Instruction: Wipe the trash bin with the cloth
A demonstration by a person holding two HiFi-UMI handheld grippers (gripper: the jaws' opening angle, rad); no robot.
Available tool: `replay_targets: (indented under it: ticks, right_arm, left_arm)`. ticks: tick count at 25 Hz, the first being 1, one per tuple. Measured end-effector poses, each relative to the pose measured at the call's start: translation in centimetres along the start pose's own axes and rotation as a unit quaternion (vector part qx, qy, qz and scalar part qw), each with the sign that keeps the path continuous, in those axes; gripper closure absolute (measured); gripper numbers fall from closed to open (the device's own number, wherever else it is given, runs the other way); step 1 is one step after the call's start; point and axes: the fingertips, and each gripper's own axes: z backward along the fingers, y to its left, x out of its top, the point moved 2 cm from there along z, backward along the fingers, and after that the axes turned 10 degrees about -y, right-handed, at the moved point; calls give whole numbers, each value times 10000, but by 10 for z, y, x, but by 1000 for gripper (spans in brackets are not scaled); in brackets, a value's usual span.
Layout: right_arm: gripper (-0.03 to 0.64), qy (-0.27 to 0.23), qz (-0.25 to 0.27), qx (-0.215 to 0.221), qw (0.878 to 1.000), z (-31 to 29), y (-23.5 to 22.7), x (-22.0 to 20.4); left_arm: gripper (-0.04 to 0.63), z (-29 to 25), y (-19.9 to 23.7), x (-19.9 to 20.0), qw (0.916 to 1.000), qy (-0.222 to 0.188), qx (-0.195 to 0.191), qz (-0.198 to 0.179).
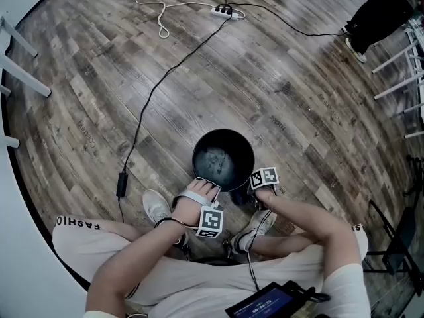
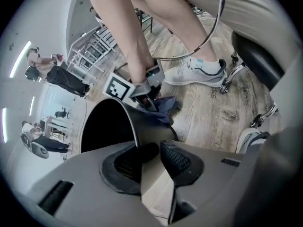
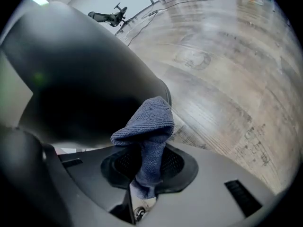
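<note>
The black round trash bin (image 1: 223, 132) stands on the wood floor between the person's feet. My left gripper (image 1: 202, 187) sits on its near rim. In the left gripper view the bin's wall (image 2: 113, 126) runs between the jaws of my left gripper (image 2: 151, 157), one pad inside and one outside, closed on the rim. My right gripper (image 1: 255, 192) is low at the bin's near right side. It is shut on a folded blue cloth (image 3: 149, 126), whose tip lies against the bin's outer wall (image 3: 80, 79) close to the floor. The left gripper view also shows the cloth (image 2: 165, 109).
The person's shoes (image 1: 156, 206) (image 1: 257, 227) flank the bin closely. A black cable with an adapter (image 1: 122, 183) runs to a power strip (image 1: 224, 10) at the far side. A chair base (image 2: 236, 74) is behind. White furniture legs (image 1: 20, 58) stand at left.
</note>
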Motion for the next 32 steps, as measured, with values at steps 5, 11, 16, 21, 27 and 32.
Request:
replay_targets:
  ticks: [5, 11, 16, 21, 27, 32]
  right_arm:
    - [538, -22, 3, 148, 9999, 68, 33, 5]
    - [538, -150, -17, 598, 9981, 125, 90, -1]
    - [538, -165, 70, 773, 9969, 127, 116, 0]
    - [538, -130, 189, 650, 9976, 109, 111, 12]
    - [538, -22, 369, 554, 9978, 69, 83, 11]
    - [548, -12, 513, 449, 9977, 21, 46, 6]
  left_arm:
    - [439, 2, -1, -24, 9994, 322, 5, -158]
    - [452, 2, -1, -24, 9992, 316, -74, -244]
    - [463, 2, -4, -24, 9991, 332, -154, -200]
    - [479, 3, -7, -13, 9993, 234, -137, -267]
    - [485, 2, -8, -10, 9996, 99, -218, -175]
    - [485, 1, -4, -6, 9998, 104, -161, -37]
